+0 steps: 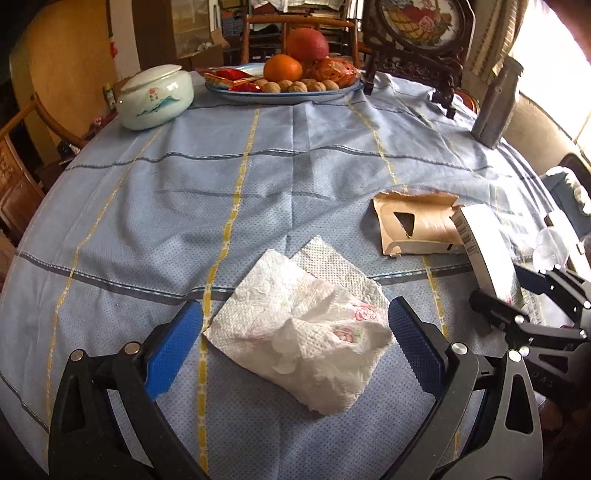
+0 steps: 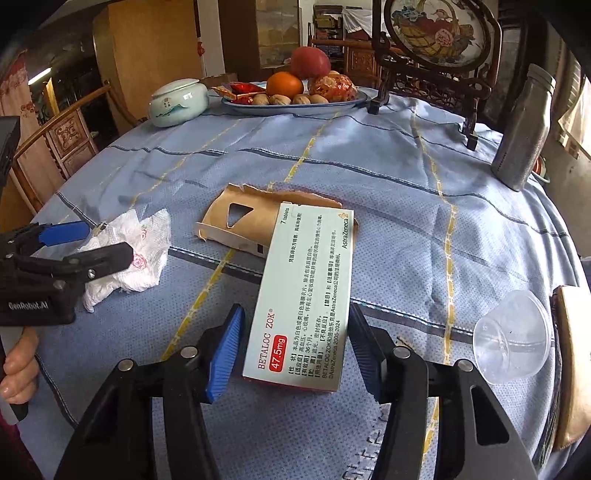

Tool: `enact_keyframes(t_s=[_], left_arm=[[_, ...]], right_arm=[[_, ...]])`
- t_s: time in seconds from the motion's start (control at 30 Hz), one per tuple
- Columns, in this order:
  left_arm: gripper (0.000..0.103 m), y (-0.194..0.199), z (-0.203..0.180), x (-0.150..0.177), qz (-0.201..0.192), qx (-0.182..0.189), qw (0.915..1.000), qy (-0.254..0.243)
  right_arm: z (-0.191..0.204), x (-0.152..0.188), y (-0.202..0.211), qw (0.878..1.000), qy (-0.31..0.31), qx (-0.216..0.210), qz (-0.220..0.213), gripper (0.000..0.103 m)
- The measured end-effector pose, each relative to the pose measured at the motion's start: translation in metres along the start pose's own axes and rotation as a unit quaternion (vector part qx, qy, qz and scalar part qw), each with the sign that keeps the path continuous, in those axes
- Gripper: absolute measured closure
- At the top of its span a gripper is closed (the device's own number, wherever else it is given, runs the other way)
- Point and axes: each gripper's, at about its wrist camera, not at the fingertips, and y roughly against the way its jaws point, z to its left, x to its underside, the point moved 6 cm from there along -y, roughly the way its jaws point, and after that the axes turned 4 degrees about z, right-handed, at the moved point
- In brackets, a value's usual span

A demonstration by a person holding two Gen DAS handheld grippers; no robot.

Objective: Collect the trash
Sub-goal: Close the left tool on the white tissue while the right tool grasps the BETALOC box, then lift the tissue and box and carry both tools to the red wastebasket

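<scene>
A lived-in home dining room — a round table under a pale blue checked tablecloth point(image 1: 280, 177), with a blue-rimmed oval platter of fruit and walnuts point(image 1: 284, 86) at top centre. Beside it sits a lidded celadon porcelain jar point(image 1: 155, 96), upper left. Carved wooden chairs point(image 2: 62, 136) and a framed embroidered table screen point(image 2: 436, 33) — upper right — complete it.

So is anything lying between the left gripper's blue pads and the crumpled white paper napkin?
Nothing visible. The left gripper is open, its blue pads flanking the crumpled white floral-print paper napkin on the blue checked tablecloth. The torn brown cardboard lies beyond it, apart.
</scene>
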Motion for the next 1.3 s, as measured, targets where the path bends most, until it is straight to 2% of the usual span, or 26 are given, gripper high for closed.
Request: enact_keyframes(t_s=[0.07,0.13,0.2,0.23,0.3,0.4,0.5,0.83,0.97,1.13,1.3], left_arm=[[0.006,-0.008,-0.005,0.002,0.010,-0.022,0.9995,-0.019],[0.010,-0.012,-0.003,0.003,0.015,-0.016,0.9996,-0.016],[0.029,-0.011,-0.002,0.002,0.016,0.007,0.9998,-0.009],[0.038,-0.009,-0.001,0.002,0.010,0.006,0.9999,-0.008],[0.065,-0.005,-0.001,0.001,0.006,0.009,0.9999,-0.009],[0.083,0.000,0.003,-0.001,-0.001,0.023,0.9997,0.003],[0.086,0.005,0.011,-0.004,-0.006,0.046,0.9986,0.026],[0.087,0.032,0.030,-0.010,-0.054,0.064,0.9944,0.065],[0.087,0.043,0.039,-0.008,-0.073,0.060,0.9924,0.078],[0.087,0.057,0.059,0.007,-0.072,0.054,0.9907,0.102],[0.087,0.095,0.091,0.030,-0.081,0.044,0.9872,0.130]], right_arm=[[-0.006,-0.002,0.008,1.000,-0.017,-0.008,-0.011,0.054],[-0.012,-0.004,0.017,0.999,-0.027,-0.007,-0.027,0.055],[-0.016,-0.005,0.022,0.999,-0.035,-0.013,-0.033,0.055],[-0.017,-0.005,0.022,0.999,-0.037,-0.015,-0.033,0.055],[-0.017,-0.005,0.022,0.999,-0.038,-0.016,-0.032,0.055],[-0.016,-0.004,0.023,0.999,-0.038,-0.019,-0.033,0.055],[-0.015,-0.005,0.028,0.998,-0.040,-0.024,-0.043,0.055],[-0.019,-0.008,0.043,0.995,-0.056,-0.045,-0.069,0.055],[-0.019,-0.010,0.050,0.994,-0.056,-0.050,-0.082,0.055],[-0.017,-0.010,0.053,0.993,-0.057,-0.068,-0.084,0.055],[-0.003,-0.009,0.060,0.991,-0.037,-0.082,-0.095,0.055]])
